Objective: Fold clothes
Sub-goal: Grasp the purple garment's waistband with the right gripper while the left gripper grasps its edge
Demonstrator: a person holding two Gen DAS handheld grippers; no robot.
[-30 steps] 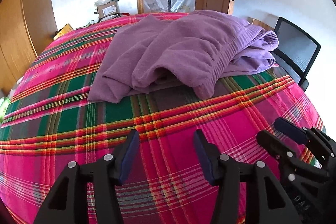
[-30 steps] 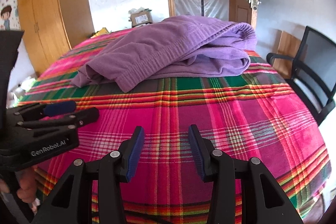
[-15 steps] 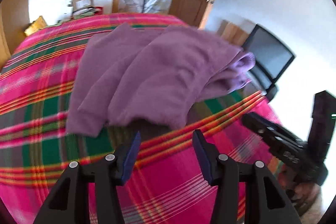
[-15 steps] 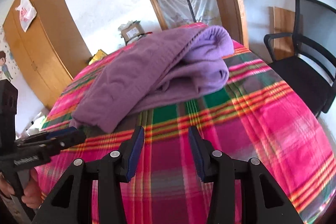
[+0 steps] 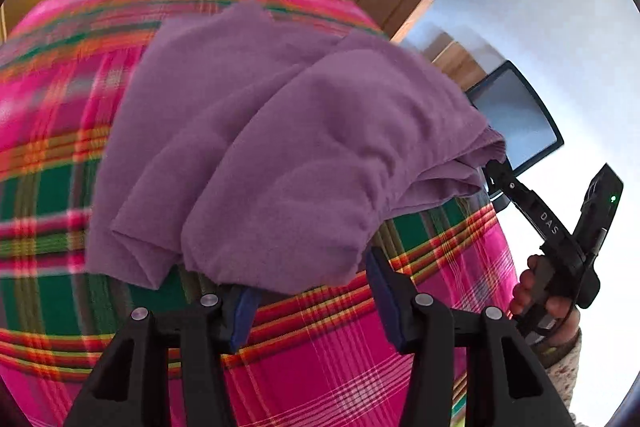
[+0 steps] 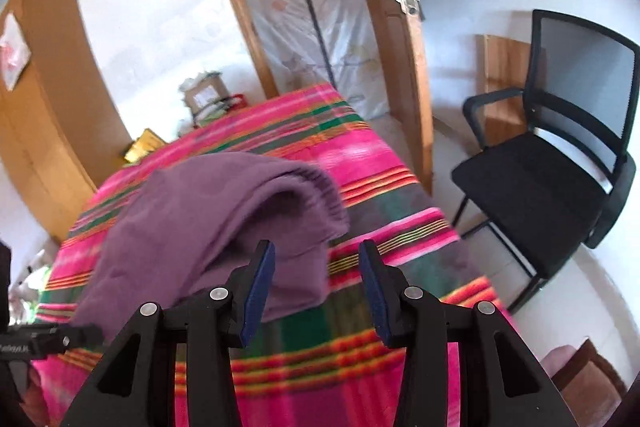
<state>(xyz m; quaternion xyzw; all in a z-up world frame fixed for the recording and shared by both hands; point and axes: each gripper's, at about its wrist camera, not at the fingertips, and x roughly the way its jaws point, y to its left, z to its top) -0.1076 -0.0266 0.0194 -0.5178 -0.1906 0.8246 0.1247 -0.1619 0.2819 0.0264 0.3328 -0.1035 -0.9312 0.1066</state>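
Note:
A crumpled purple garment (image 5: 288,147) lies in a heap on the pink, green and orange plaid cloth (image 5: 328,355) of the table. My left gripper (image 5: 312,291) is open at the garment's near hem; the hem drapes over the tips of its fingers. In the right wrist view the same purple garment (image 6: 224,219) shows its ribbed waistband end. My right gripper (image 6: 316,275) is open just in front of that end, with the fabric edge between the fingertips. The right gripper (image 5: 552,227) also appears at the right of the left wrist view, held by a hand.
A black mesh chair (image 6: 560,163) stands on the floor right of the table. A wooden door (image 6: 400,27) and a plastic-covered doorway are behind. A wooden wardrobe (image 6: 44,107) is at the left. Boxes and clutter (image 6: 204,95) sit beyond the table's far edge.
Both grippers have moved forward to the garment. The left one has reached the near hem, the right one the waistband end at the right. Both stay open.

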